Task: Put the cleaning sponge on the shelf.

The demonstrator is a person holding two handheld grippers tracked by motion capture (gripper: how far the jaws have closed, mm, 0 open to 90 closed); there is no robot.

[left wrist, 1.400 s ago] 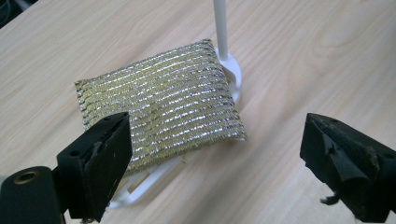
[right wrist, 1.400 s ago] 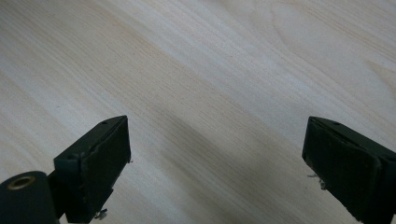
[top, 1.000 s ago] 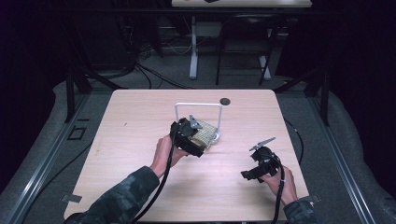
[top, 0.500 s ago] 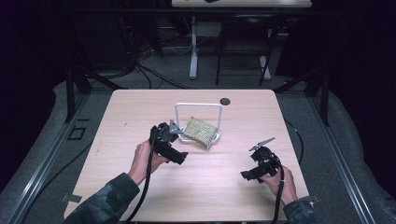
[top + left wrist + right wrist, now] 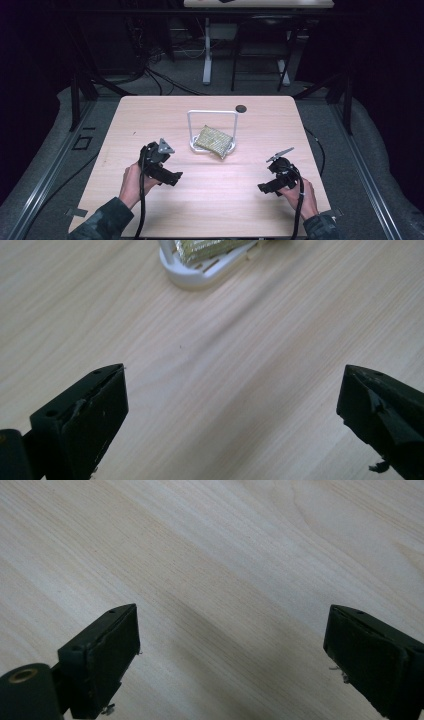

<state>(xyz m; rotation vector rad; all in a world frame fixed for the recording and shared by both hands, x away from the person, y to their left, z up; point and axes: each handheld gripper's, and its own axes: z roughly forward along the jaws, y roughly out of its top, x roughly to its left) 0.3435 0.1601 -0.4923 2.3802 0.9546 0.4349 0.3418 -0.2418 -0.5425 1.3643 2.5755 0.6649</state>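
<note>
With both claws parted and empty, the sponge rests in its rack.

Nearest, the left claw and right claw sit low over the bare surface, jaws wide, nothing between them; beyond, the yellow-green sponge leans on the white rack, perhaps overhanging its base; farthest, a small dark disc; any pickup should close on the sponge's free edge, clear of the wire frame.

place: lab/recording room | signs: dark curtains, floor cables, lone wooden table
</note>
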